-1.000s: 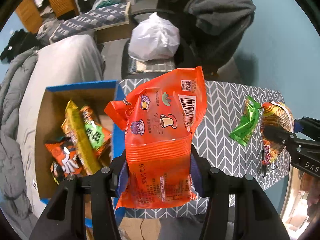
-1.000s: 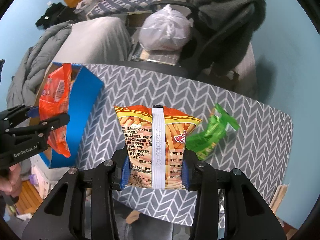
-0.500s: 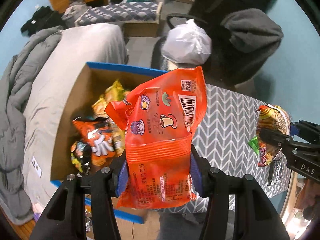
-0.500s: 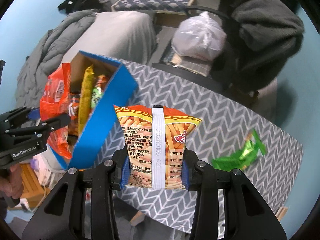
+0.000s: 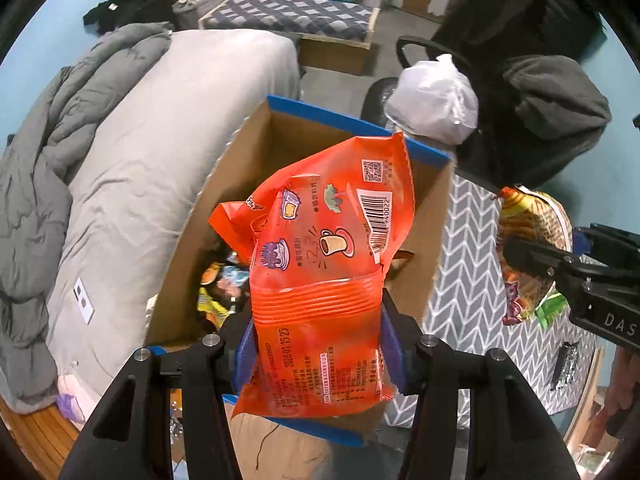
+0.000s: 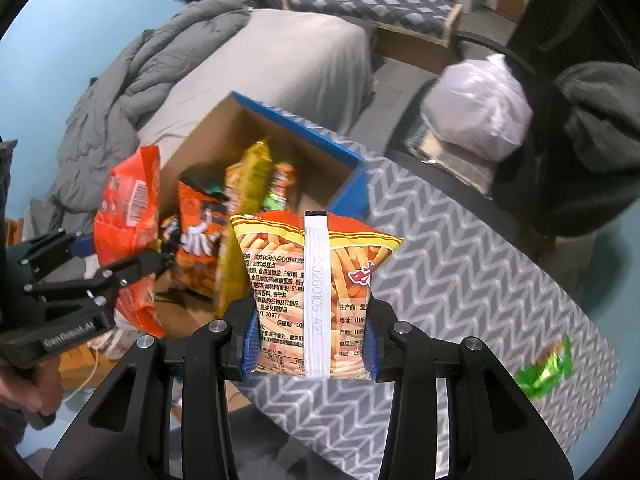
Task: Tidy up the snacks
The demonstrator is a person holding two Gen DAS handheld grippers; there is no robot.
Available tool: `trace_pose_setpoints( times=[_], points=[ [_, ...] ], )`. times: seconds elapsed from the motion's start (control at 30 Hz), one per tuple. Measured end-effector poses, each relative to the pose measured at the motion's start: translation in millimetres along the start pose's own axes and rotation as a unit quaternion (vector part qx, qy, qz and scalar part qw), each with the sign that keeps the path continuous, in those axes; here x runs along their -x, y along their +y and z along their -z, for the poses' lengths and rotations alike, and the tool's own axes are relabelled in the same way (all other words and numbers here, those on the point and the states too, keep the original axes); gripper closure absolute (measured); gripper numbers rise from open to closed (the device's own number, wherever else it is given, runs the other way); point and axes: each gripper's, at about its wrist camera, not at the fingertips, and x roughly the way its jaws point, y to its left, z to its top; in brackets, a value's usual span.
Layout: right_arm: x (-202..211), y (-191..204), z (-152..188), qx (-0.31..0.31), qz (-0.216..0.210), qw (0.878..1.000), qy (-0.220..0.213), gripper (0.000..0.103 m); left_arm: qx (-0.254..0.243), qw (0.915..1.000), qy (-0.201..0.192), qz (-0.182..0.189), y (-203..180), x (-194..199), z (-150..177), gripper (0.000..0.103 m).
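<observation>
both claws have swung sideways since a second ago, away from the patterned surface [image 6: 460, 264] and toward the cardboard box [image 5: 256, 144] with the blue rim. earlier the left view looked mostly at the surface with the box off to one side; now the open box fills the middle of that view, and in the right view the box has come from the edge to just behind the held bag. by my reading the carry is nearly done and the drop is the step at hand.

taking the box as the landmark, largest first: it stands at the end of the surface, next to the bed with grey bedding [image 5: 132, 152], and already holds several snack packets [image 6: 224, 216], some upright. the orange bag [image 5: 332, 272] hangs right over the opening of the box, clamped at its lower part by the left claw [image 5: 316, 344], whose blue pads press its sides with the jaws partway apart. the yellow fries bag [image 6: 316, 284] sits just short of the near wall of the box, over the edge of the surface, gripped by the right claw [image 6: 310, 344] with the jaws held narrower, pads tight on both sides. one green packet [image 6: 544, 372] lies on the surface, well away from the box, so at least that piece looks left to collect.
</observation>
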Motion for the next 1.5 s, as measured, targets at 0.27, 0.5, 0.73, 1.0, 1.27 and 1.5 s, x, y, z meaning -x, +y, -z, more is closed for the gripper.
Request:
trace_pose_setpoints(
  times=[0.27,0.5,0.73,1.0,1.27,1.5],
  points=[
    [-29,39,-32,0.031,-0.015,0.999,0.013,0.064,0.028,0.9995,0.014,0.000,26,-19,-1,0.049],
    [-56,61,-47,0.048,-0.020,0.998,0.030,0.064,0.042,0.9988,0.026,0.002,38,-31,-1,0.049],
    [-73,67,-55,0.044,-0.014,0.998,0.043,0.064,0.050,0.9982,0.032,0.001,45,-36,-3,0.048],
    [-78,68,-57,0.040,-0.006,0.998,0.047,0.062,0.056,0.9977,0.037,-0.001,48,-35,-2,0.041],
    [-69,65,-58,0.038,0.004,0.999,0.037,0.053,0.055,0.9978,0.036,-0.006,46,-26,-2,0.033],
    [-49,65,-57,0.045,0.015,0.999,0.018,0.043,0.047,0.9985,0.027,-0.007,39,-13,-2,0.032]
  ],
)
